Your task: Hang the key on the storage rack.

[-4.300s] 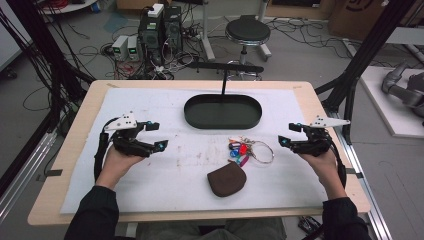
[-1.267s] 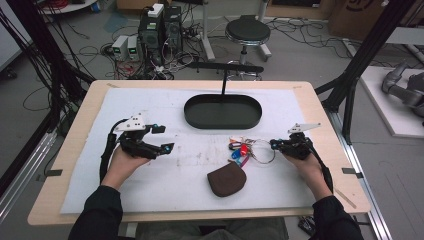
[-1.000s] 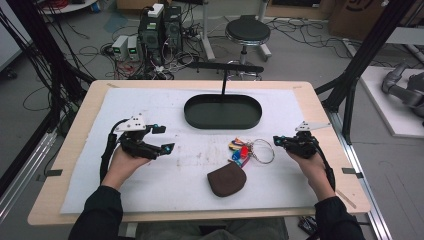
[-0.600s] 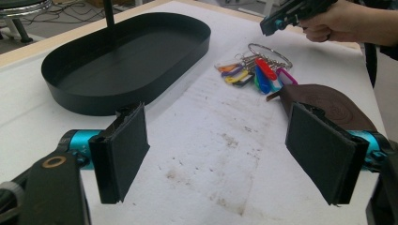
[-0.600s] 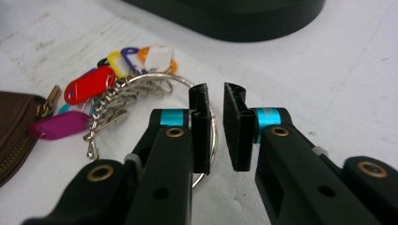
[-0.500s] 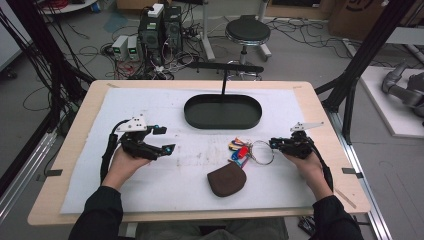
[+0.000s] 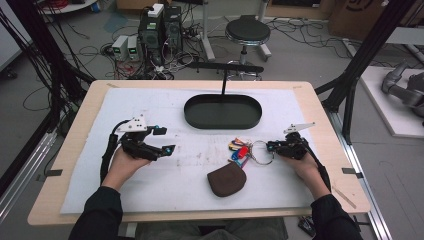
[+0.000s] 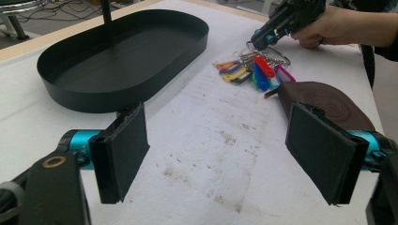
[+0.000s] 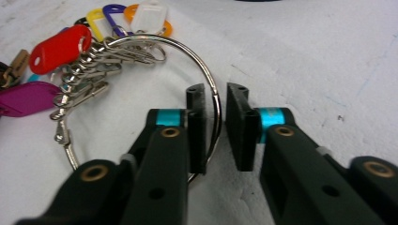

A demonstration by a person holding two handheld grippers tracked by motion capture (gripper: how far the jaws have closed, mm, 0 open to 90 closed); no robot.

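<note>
The counter (image 7: 310,110) carries a black oval tray (image 7: 223,111) at the back, likely the destination. Nearer, beside a brown pouch (image 7: 227,178), lies the key ring (image 9: 206,89) with coloured tags. The right gripper (image 9: 216,129) straddles its wire, jaws closing but not yet clamped. The left gripper (image 8: 225,154) waits, wide open.

text: none legible | labels: none | key tags (image 9: 61,47): blank

A shiny metal key ring (image 9: 213,101) carries glossy plastic tags (image 9: 58,47) (red, purple, white) on rough white matting (image 7: 190,175).
</note>
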